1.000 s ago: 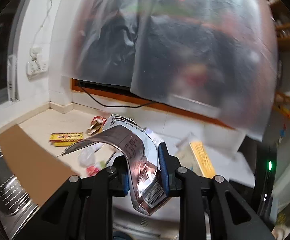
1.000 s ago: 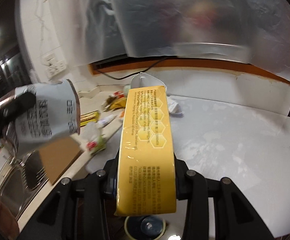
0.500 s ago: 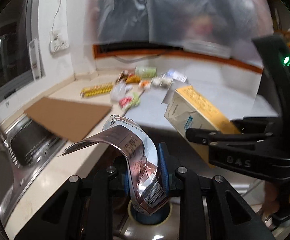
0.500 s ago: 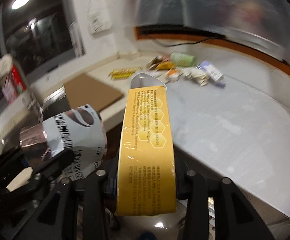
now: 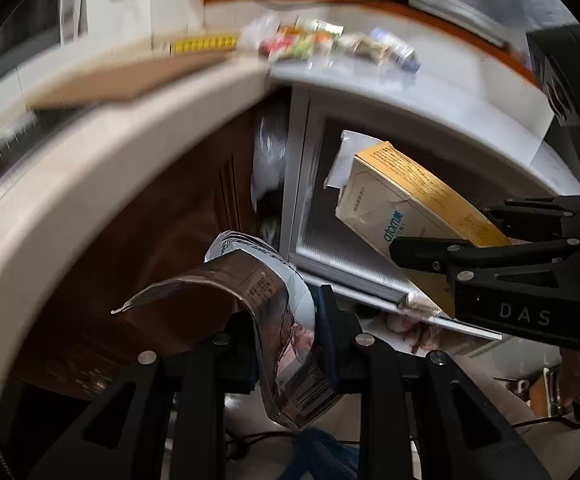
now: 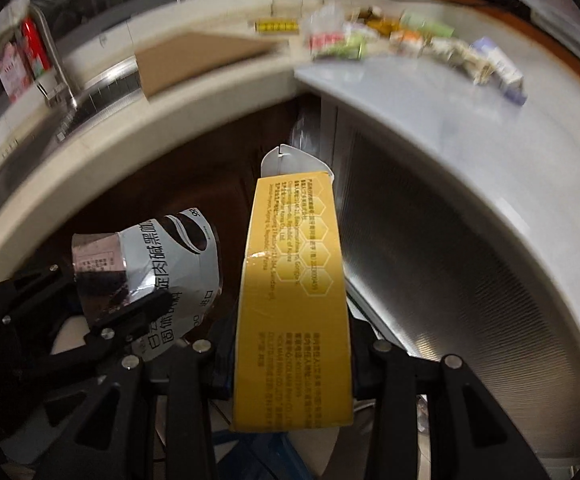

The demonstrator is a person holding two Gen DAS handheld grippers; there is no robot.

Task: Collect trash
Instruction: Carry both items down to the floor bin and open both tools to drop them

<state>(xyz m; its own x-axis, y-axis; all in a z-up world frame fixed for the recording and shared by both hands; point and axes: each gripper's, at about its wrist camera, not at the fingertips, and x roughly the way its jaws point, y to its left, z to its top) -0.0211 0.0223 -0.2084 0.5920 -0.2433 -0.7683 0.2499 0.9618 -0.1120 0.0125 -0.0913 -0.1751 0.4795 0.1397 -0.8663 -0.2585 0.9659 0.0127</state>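
My left gripper (image 5: 285, 344) is shut on a silver foil wrapper (image 5: 273, 300), which also shows in the right wrist view (image 6: 149, 276). My right gripper (image 6: 290, 356) is shut on a yellow carton box (image 6: 294, 296), also seen in the left wrist view (image 5: 410, 200). Both grippers are held below the counter edge, side by side, in front of the cabinet fronts. Several pieces of trash (image 6: 402, 40) lie on the counter above and behind; they also show in the left wrist view (image 5: 330, 44).
A brown cardboard sheet (image 6: 193, 60) lies on the counter beside the steel sink (image 6: 49, 120). A dark wooden cabinet door (image 5: 149, 220) and a white ribbed appliance front (image 6: 450, 260) stand ahead. Something blue (image 5: 322, 452) shows below the grippers.
Both grippers have dropped from above the counter to below its edge, still holding the wrapper and the box. The view now faces the cabinet fronts.
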